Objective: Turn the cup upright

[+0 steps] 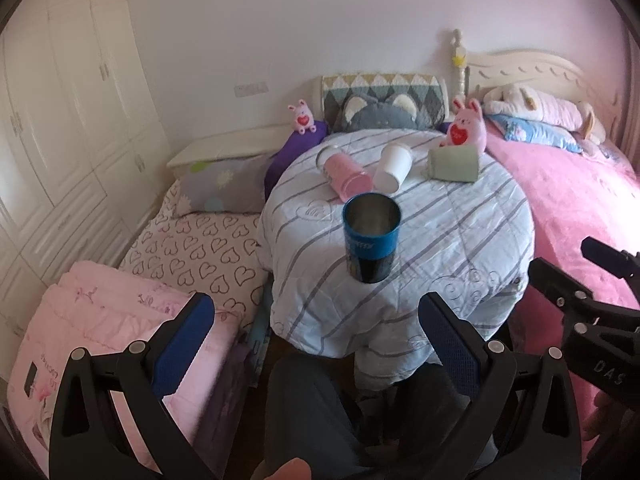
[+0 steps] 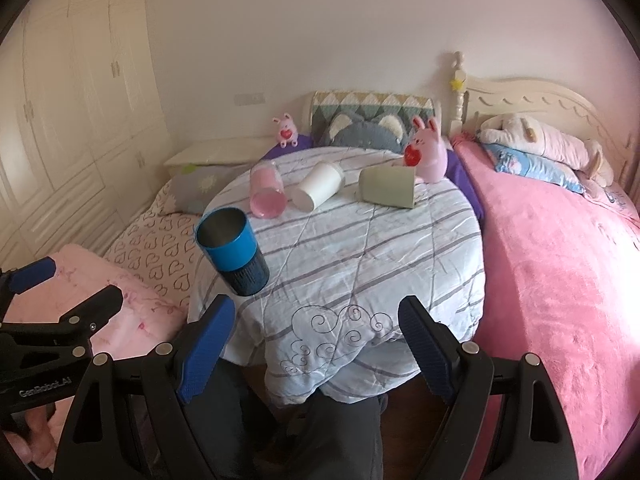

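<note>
Left wrist: blue cup [image 1: 371,237] upright, seemingly centred beyond wide-apart jaws, w/o contact.

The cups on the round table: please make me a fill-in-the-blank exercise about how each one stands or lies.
1. The blue cup stands ____ with its mouth up.
2. The pink cup, the white cup and the green cup lie on their ____.
3. Both the left gripper and the right gripper are ____ and hold nothing.

Missing words: upright; sides; open
</note>
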Demonstrator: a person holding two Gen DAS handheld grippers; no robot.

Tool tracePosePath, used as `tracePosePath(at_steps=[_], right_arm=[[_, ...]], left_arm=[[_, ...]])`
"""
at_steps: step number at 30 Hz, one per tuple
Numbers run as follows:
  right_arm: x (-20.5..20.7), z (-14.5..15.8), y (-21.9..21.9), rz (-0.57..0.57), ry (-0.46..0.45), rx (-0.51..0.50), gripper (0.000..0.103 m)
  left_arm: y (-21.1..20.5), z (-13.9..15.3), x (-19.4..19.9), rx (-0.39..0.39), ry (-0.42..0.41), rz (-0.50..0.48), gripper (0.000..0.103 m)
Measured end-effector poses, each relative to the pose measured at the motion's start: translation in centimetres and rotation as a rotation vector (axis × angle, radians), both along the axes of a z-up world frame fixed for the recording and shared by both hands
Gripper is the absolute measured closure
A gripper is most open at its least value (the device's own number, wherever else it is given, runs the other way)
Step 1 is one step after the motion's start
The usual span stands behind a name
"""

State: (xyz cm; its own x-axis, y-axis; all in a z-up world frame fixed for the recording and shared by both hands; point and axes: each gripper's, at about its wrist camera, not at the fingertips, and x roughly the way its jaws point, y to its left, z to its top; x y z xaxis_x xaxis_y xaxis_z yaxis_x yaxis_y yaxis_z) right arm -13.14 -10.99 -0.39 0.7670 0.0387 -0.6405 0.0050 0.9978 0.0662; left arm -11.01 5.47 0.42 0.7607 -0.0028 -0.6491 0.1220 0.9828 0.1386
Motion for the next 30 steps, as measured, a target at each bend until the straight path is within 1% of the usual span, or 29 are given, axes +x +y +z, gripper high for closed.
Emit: tracePosePath(at_steps=[7, 15, 23, 26, 28, 30], right_arm=[[-1.9, 1.1, -0.7, -0.028, -0.046, 0.011, 0.018], [-3.6, 1.9, -1.4, -0.051, -0.087, 0.018, 0.018], [-3.9, 1.8, -1.3, -0.043, -0.091, 0.02, 0.018], [-3.7, 1.6, -1.4, -0.039, -0.086, 0.025, 0.018], [-3.7, 1.5, -1.4, -0.037, -0.084, 0.025, 0.018], [-3.6, 1.4, -1.4, -0.036, -0.08, 0.025, 0.018]], left_arm=[[-0.9, 1.4, -1.9, -0.001, -0.055, -0.014, 0.0], [-1.4, 1.8, -3.5, 0.008, -0.081, -0.026, 0.0], [-1.4, 1.9, -3.9, 0.009, -0.085, -0.018, 0.0], [-1.4, 1.9, -3.8, 0.014, -0.069, -0.012, 0.0], [-1.2, 1.8, -3.5, 0.002, -0.056, -0.014, 0.0], [-0.9, 1.9, -3.3, -0.014, -0.067, -0.011, 0.0]])
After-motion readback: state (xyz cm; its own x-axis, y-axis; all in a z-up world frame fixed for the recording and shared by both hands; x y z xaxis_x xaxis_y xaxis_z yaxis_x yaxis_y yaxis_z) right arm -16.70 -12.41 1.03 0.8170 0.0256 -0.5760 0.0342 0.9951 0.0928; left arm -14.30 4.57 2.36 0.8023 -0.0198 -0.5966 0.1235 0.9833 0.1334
